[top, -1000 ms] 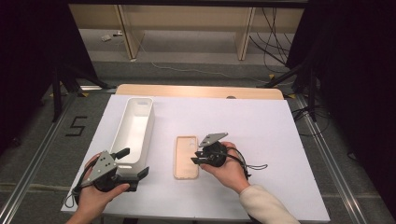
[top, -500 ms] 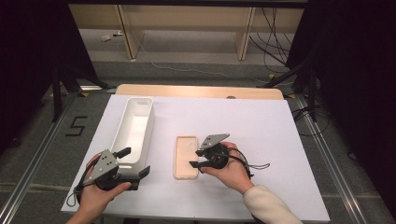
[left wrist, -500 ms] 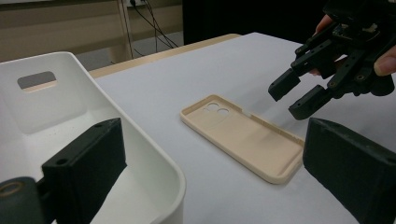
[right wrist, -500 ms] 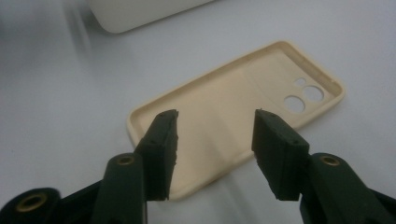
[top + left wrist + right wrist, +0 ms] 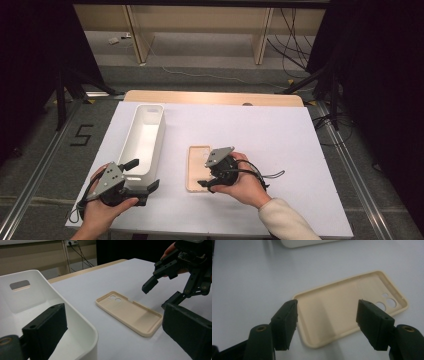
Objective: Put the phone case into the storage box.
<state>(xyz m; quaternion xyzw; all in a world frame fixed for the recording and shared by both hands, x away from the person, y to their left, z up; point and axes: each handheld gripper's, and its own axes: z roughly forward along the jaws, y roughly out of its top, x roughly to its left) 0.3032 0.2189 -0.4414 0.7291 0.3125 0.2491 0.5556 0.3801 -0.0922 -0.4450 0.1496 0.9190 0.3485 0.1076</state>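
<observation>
White table (image 5: 280,130), dark surround, wooden shelving behind.

Case (image 5: 198,168): beige phone case, flat on the table, open side up, camera holes at the far end. Long axis runs away from the person, parallel to the tray. Position: just right of the tray, apart from it.

Right gripper (image 5: 206,184): nearer of the two, at the case's near right corner. In the right gripper view the jaws straddle the near short end, the case (image 5: 342,315) lying below and ahead of them. Jaws have just been opening; now spread wide, pads clear of the rim, grasping nothing. Judged: coming move closes across the case's width.

Tray (image 5: 145,137): long white bin, empty as far as seen.

Left gripper (image 5: 142,177): at the tray's near end, jaws released, one on each side of its wall (image 5: 82,327); contact uncertain.
</observation>
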